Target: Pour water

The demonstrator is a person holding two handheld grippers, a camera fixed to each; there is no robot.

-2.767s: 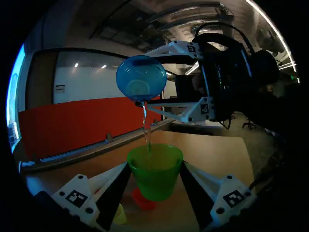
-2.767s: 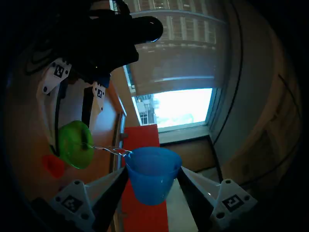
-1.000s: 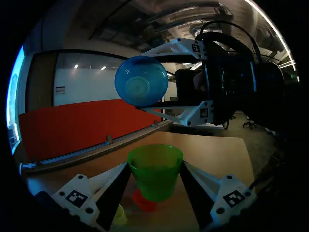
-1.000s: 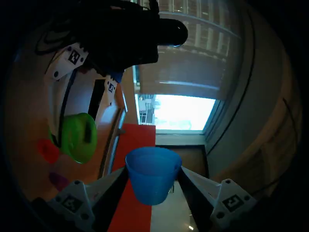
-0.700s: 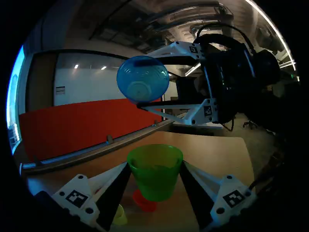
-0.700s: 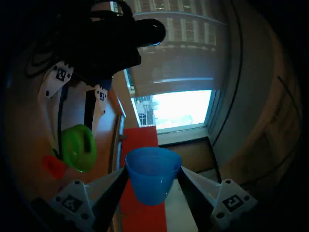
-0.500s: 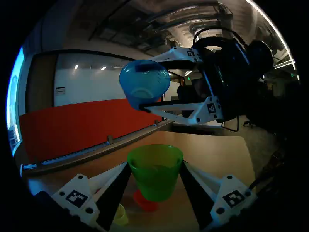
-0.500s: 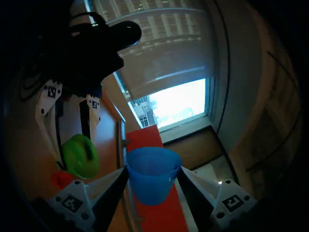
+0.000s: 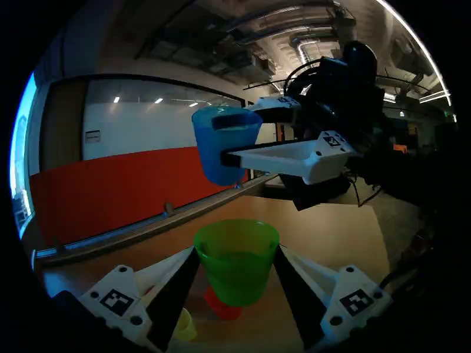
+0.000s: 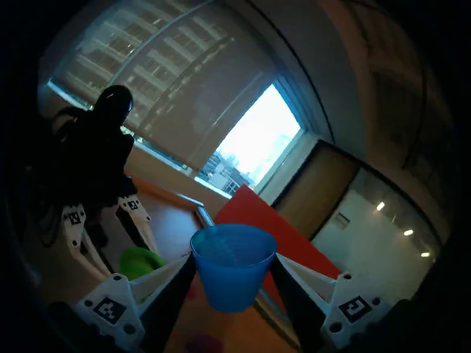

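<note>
blue cup tipped back upright, above green cup

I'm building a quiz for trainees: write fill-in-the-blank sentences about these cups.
The left hand-held gripper is shut on the ___ cup. The blue cup, in the right hand-held gripper, has its mouth facing ___. On the table, beside the yellow cup, is a ___ cup.
Missing: green; up; red.

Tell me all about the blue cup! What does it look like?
The see-through blue plastic cup is round and wider at its rim than at its base. It hangs upright in the air above the wooden table, pinched on both sides by the right hand-held gripper. Whether it holds water, I cannot tell.
</note>
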